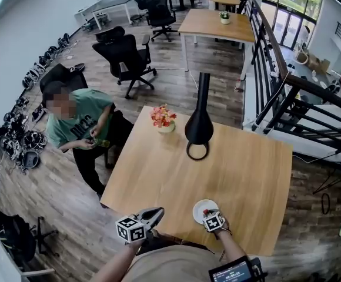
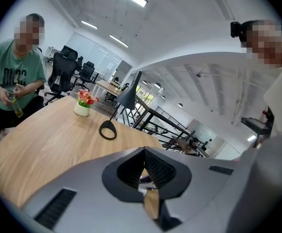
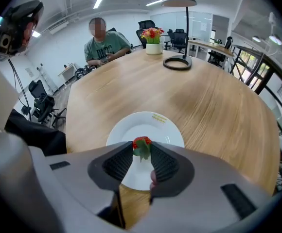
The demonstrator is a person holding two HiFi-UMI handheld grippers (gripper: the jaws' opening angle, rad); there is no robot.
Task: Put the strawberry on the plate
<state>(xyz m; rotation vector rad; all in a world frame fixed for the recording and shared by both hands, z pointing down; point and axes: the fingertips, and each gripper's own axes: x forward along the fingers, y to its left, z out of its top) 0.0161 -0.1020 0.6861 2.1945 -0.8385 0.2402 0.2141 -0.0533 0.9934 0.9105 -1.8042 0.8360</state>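
In the right gripper view, a red strawberry (image 3: pixel 141 143) with green leaves is pinched between the tips of my right gripper (image 3: pixel 141 150), which is shut on it. It hangs just over the middle of a white plate (image 3: pixel 167 130). The head view shows the plate (image 1: pixel 199 207) near the front edge of the wooden table (image 1: pixel 229 175), with the right gripper (image 1: pixel 210 214) over its near side and the strawberry (image 1: pixel 206 212) a red speck. My left gripper (image 1: pixel 154 214) hovers at the table's front edge, left of the plate. Its jaw tips (image 2: pixel 144 154) meet with nothing between them.
A black lamp (image 1: pixel 199 128) with a ring base and a small pot of flowers (image 1: pixel 164 118) stand at the table's far side. A person in a green shirt (image 1: pixel 76 122) sits at the far left corner. Office chairs and a railing lie beyond.
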